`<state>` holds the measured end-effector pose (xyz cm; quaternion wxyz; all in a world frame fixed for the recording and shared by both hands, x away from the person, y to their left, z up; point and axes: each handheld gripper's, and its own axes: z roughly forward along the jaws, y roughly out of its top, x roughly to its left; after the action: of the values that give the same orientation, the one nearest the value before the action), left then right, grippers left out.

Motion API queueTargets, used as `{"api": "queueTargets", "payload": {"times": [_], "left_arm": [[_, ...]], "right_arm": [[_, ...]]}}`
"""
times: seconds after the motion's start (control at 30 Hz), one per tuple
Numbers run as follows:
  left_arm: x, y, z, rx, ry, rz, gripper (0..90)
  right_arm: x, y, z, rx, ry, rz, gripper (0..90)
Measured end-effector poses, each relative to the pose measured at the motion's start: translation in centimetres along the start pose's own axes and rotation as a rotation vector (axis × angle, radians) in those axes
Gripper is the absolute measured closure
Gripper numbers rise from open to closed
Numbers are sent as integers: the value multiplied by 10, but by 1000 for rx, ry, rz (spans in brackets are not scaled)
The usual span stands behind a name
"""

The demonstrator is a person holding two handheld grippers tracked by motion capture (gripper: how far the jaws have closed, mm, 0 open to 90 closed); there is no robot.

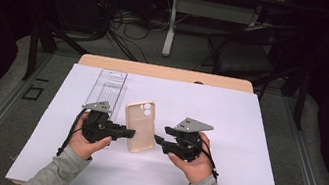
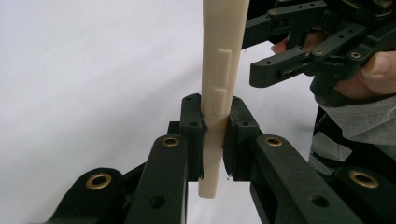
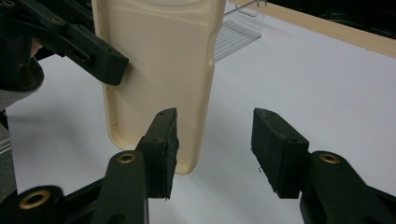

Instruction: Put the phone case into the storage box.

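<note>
A cream phone case [image 1: 140,125] with a camera cutout at its far end is in the middle of the white sheet. My left gripper [image 1: 131,132] is shut on its left long edge. The left gripper view shows the case [image 2: 224,42] edge-on, pinched between both pads of that gripper [image 2: 215,116]. My right gripper [image 1: 158,141] stands open just to the right of the case. In the right gripper view its jaws [image 3: 215,121] are apart with nothing between them. The case [image 3: 159,70] lies behind the left jaw, off the table surface.
A clear plastic package [image 1: 107,88] lies flat on the sheet behind the left hand. The white sheet [image 1: 246,136] covers most of the wooden table [image 1: 166,72]. A dark chair [image 1: 249,56] and cables are on the floor beyond the table.
</note>
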<state>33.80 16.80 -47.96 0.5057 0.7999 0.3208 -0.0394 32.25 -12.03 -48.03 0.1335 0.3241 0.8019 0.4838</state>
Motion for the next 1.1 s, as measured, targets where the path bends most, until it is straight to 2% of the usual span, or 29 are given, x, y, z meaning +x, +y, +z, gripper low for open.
{"api": "queueTargets", "payload": {"times": [0.23, 0.43, 0.63, 1.1], "left_arm": [[-3, -1, 3, 7, -17, 11, 804], [-4, -1, 4, 10, -10, 4, 803], [-6, -1, 5, 7, -29, 11, 804], [-10, -2, 8, 3, -99, 39, 803]], "right_arm": [[-1, 0, -1, 2, 31, -1, 516], [-2, 0, -1, 7, 42, 6, 504], [-4, 0, -1, 0, 66, 15, 489], [-5, 1, -8, -36, 127, 29, 614]]}}
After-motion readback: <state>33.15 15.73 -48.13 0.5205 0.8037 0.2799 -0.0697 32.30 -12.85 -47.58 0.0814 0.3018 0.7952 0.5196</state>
